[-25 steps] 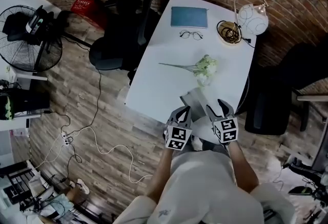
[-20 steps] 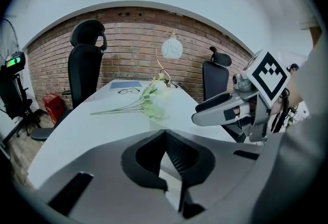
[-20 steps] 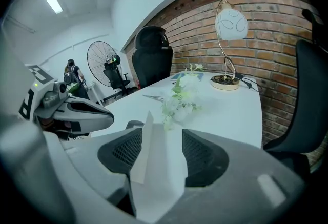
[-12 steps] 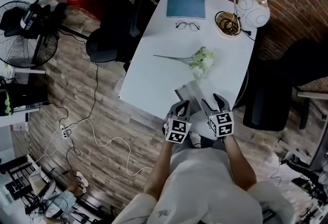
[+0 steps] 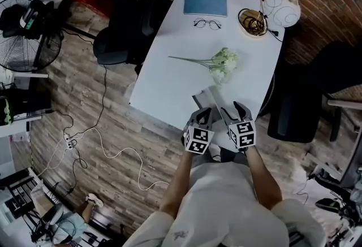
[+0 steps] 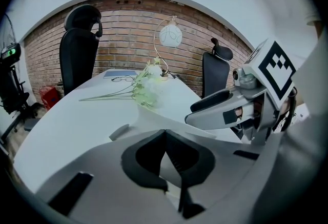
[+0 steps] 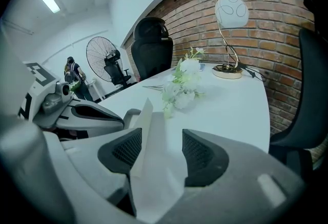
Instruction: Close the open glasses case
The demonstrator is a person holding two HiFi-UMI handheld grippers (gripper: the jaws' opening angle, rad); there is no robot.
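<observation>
The open grey glasses case (image 5: pixel 206 98) lies at the near edge of the white table (image 5: pixel 169 79). Its lid (image 7: pixel 146 130) stands up between the jaws of my right gripper (image 7: pixel 161 133), close against the left pad; that gripper (image 5: pixel 236 107) is open. My left gripper (image 5: pixel 205 111) is just left of it at the case's near end. Its pads (image 6: pixel 164 133) meet at the tips, shut, with the pale case (image 6: pixel 154 115) right behind them. Whether they pinch the case's edge is hidden. Each gripper shows in the other's view: the right gripper (image 6: pixel 220 107) and the left gripper (image 7: pixel 77 113).
A bunch of white flowers (image 5: pixel 223 65) lies mid-table beyond the case. Farther back are spectacles (image 5: pixel 207 24), a teal book (image 5: pixel 206 3), a gold dish (image 5: pixel 252 21) and a globe lamp (image 5: pixel 281 7). Black chairs (image 5: pixel 127 42) (image 5: pixel 294 116) flank the table. A fan (image 5: pixel 25 31) and cables are on the floor.
Both grippers have come forward and closer together, up to the case's near end. The head view has shifted slightly, so the table sits a little higher in the picture.
</observation>
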